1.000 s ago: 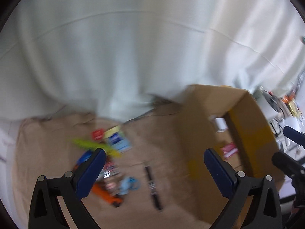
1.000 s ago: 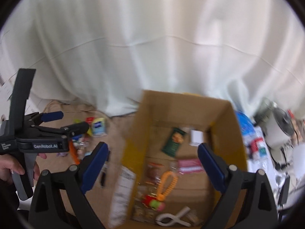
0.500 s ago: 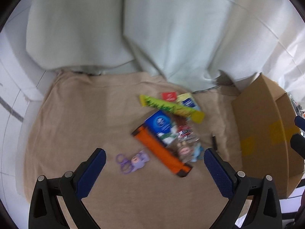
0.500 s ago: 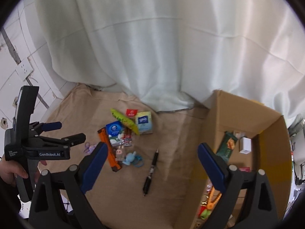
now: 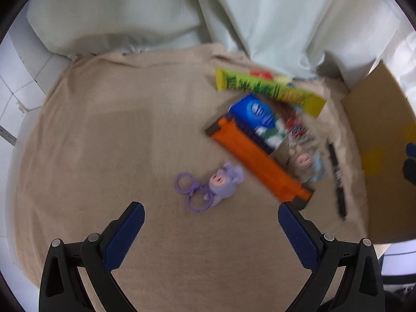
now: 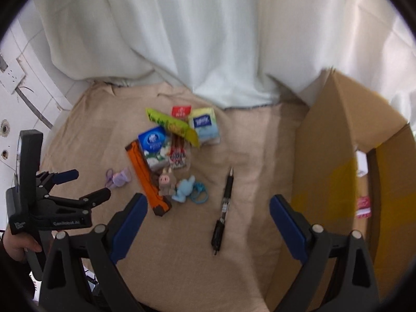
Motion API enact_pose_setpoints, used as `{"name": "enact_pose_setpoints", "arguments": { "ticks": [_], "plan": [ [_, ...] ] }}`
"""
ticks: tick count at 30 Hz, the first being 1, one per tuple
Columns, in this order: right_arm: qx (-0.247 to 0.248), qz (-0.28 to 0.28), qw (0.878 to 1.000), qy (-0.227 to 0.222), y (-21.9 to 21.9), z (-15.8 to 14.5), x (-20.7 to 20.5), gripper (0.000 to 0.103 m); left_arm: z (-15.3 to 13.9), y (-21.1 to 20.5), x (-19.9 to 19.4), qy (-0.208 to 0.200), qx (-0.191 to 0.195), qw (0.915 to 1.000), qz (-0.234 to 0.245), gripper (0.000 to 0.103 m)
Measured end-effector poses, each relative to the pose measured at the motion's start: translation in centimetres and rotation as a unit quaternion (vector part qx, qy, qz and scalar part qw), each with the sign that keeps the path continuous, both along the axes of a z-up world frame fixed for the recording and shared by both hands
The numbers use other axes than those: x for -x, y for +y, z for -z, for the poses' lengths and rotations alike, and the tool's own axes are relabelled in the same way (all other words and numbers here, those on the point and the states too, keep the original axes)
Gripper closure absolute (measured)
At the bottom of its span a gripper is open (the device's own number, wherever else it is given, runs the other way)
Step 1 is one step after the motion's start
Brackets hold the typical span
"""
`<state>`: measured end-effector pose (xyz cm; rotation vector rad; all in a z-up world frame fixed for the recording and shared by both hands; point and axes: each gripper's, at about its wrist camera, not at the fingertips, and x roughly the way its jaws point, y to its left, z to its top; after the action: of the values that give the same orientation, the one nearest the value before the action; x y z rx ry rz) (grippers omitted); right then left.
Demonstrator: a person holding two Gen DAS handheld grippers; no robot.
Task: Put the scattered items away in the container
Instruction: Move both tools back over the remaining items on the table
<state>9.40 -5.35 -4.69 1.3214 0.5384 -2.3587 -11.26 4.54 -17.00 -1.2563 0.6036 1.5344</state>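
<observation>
Scattered items lie on a beige cloth: a purple keychain toy (image 5: 210, 186) (image 6: 119, 178), an orange pack (image 5: 257, 162) (image 6: 147, 179), a blue tissue pack (image 5: 256, 113) (image 6: 154, 147), a green-yellow snack bar (image 5: 270, 91) (image 6: 173, 126), a pale blue tissue pack (image 6: 204, 126), a pig toy (image 6: 166, 182), a blue keychain toy (image 6: 187, 189) and a black pen (image 6: 225, 208) (image 5: 336, 179). The cardboard box (image 6: 338, 161) (image 5: 382, 140) stands at the right. My left gripper (image 5: 210, 230) (image 6: 83, 184) is open just short of the purple toy. My right gripper (image 6: 208, 221) is open above the pen.
White curtain (image 6: 208, 39) hangs behind the cloth. Tiled wall with a socket (image 6: 11, 76) is at the left. A hand (image 6: 15, 243) holds the left gripper's handle. Inside the box a red packet (image 6: 364, 205) shows. Bare cloth spreads left of the items.
Both views swung left and down from the box toward the scattered items. The left gripper came closer to the purple toy; the right now hovers over the pen. Both stayed open.
</observation>
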Motion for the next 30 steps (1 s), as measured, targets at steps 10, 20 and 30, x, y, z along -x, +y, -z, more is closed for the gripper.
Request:
{"name": "enact_pose_setpoints", "arguments": {
  "ticks": [10, 20, 30],
  "plan": [
    [-0.023, 0.041, 0.999, -0.010, 0.3, 3.8, 1.2, 0.006, 1.7, 1.8, 0.7, -0.032, -0.025, 0.9991, 0.011, 0.000],
    [-0.005, 0.093, 0.995, -0.048, 2.0, 6.6, 3.2, 0.007, 3.9, 2.9, 1.0, -0.032, -0.020, 0.9992, 0.012, 0.000],
    [-0.001, 0.107, 0.992, -0.069, 2.4, 8.1, 4.3, 0.014, 2.8, 2.7, 0.8, -0.035, -0.053, 0.9979, 0.014, 0.010]
  ]
}}
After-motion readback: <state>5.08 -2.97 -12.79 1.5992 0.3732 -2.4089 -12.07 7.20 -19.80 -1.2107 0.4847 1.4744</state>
